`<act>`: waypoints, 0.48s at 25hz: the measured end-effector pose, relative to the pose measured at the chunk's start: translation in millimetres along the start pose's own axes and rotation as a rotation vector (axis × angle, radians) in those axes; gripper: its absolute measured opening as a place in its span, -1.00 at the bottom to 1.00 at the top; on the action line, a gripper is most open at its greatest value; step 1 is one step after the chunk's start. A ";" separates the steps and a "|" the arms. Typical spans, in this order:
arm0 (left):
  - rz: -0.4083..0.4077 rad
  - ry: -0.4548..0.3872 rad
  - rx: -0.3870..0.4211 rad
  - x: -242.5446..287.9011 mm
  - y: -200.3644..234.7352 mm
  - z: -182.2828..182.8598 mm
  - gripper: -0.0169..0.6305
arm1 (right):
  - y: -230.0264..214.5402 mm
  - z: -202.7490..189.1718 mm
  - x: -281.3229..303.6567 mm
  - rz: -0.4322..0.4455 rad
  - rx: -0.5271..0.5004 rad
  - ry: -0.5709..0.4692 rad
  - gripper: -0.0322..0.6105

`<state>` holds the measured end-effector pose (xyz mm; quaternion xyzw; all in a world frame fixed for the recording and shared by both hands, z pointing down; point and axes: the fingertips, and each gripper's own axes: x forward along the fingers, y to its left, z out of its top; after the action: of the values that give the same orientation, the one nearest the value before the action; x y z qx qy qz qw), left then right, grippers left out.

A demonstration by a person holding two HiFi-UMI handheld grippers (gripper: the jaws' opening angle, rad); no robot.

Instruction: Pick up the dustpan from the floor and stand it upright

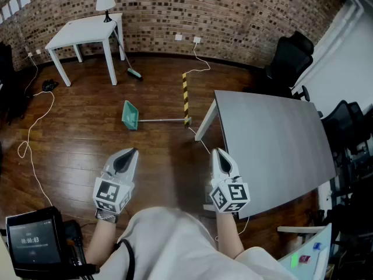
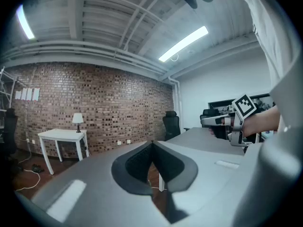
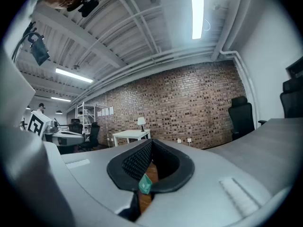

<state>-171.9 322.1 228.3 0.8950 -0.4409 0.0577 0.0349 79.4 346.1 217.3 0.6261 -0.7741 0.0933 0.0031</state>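
Observation:
The green dustpan (image 1: pixel 130 115) lies on the wooden floor, its long metal handle (image 1: pixel 163 120) running right toward the grey table's leg. Both grippers hover well short of it, near my body. My left gripper (image 1: pixel 133 151) has its jaws together with nothing between them, which the left gripper view confirms at the left gripper (image 2: pixel 151 144). My right gripper (image 1: pixel 218 151) is likewise shut and empty. In the right gripper view the dustpan (image 3: pixel 145 184) shows small and far off through the hollow below the right gripper's (image 3: pixel 150 142) closed tips.
A grey table (image 1: pixel 274 139) stands at the right, its leg near the handle's end. A black-and-yellow striped strip (image 1: pixel 185 95) lies on the floor. A white table (image 1: pixel 81 32) with a lamp and a leaning broom (image 1: pixel 129 69) stands at the back. Cables cross the floor at left.

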 end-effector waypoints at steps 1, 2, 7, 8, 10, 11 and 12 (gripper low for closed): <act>-0.001 0.006 0.000 -1.5 4.8 -2.9 -0.95 | 3.0 -1.5 2.4 -0.004 0.001 -0.001 -0.86; -0.002 0.011 -0.001 -2.8 9.4 -5.8 -0.94 | 6.1 -2.6 4.8 -0.007 0.001 -0.003 -0.86; -0.020 0.023 -0.001 -0.5 28.1 -17.5 -0.94 | 17.6 -4.1 20.1 -0.027 -0.017 -0.020 -0.86; -0.020 0.024 -0.001 2.1 31.1 -17.9 -0.95 | 18.4 -3.7 24.3 -0.028 -0.018 -0.021 -0.86; -0.020 0.023 -0.002 9.3 36.2 -16.6 -0.94 | 18.5 -2.4 32.4 -0.025 -0.021 -0.020 -0.86; -0.019 0.021 -0.002 14.1 39.2 -15.6 -0.94 | 17.6 -1.9 37.1 -0.024 -0.024 -0.019 -0.86; -0.019 0.019 -0.001 20.0 42.7 -14.6 -0.94 | 15.9 -1.6 42.5 -0.025 -0.026 -0.018 -0.86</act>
<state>-194.8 282.0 245.9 0.8985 -0.4321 0.0655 0.0399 54.6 308.4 221.8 0.6363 -0.7675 0.0774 0.0054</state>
